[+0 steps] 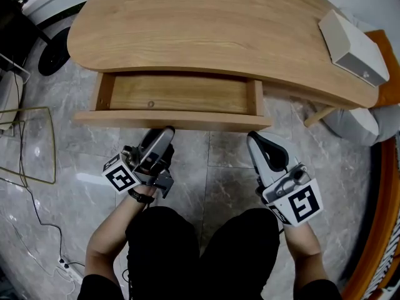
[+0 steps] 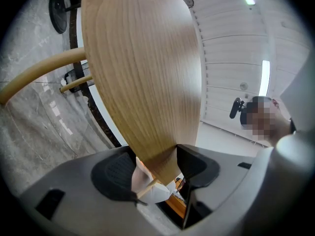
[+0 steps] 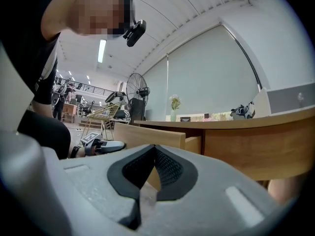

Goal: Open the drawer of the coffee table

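Drawer front sits loose inside your wide left tool; right tool is pinched closed, empty. Re-clamp and pull straight, level.

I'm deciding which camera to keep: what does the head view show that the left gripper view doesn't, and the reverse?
Only the head view: the inside of the open drawer, which is empty, the white box on the tabletop, and the right gripper. Only the left gripper view: the ceiling lights, and the jaws set either side of the drawer front, with a gap on one side. Both: the left gripper at that wooden front.
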